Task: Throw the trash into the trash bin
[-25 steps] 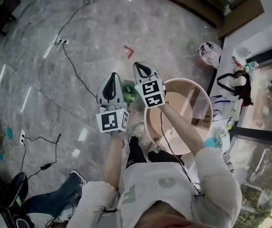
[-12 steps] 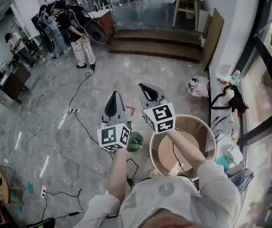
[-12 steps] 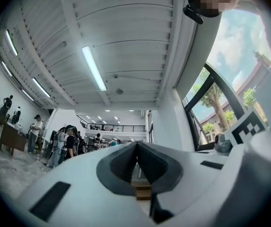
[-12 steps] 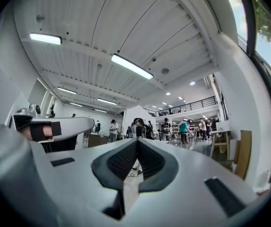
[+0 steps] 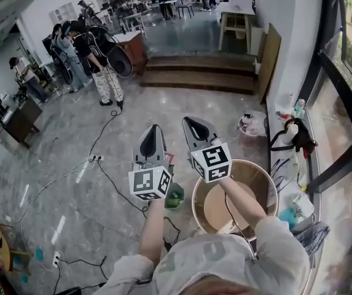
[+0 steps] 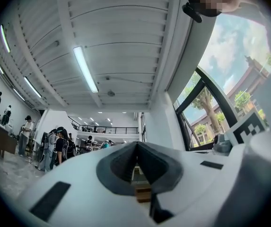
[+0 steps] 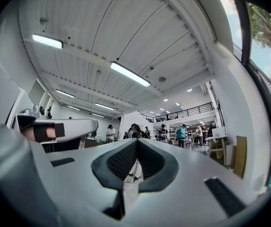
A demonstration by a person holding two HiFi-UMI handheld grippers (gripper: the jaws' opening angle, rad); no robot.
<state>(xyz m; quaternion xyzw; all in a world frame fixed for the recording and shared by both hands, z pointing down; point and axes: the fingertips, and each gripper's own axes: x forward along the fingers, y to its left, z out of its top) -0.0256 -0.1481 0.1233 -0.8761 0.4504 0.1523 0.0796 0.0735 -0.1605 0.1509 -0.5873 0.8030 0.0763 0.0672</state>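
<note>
Presently, entries as follows.

- Left gripper [image 5: 153,131]: jaws pressed together, nothing between them; pointed out across the room, slightly upward.
- Right gripper [image 5: 191,123]: jaws likewise closed tight and empty; just beside the left gripper, above the far rim of the bin.
- Trash bin [image 5: 244,162]: round, beige, open-topped, on the floor under the right forearm; no trash can be made out on the part of its bottom that shows.
- Green trash [image 5: 176,196]: on the floor, just left of the bin, partly hidden behind the left gripper.
  - Heading and long axis cannot be told; it reads as a compact lump.
- Step in hand: judged a pause between pickups, since neither gripper carries anything.
- Next move calls for:
  - lowering a gripper to the green trash,
  - spreading the jaws and closing on it,
  - lifting it over the rim.
</note>
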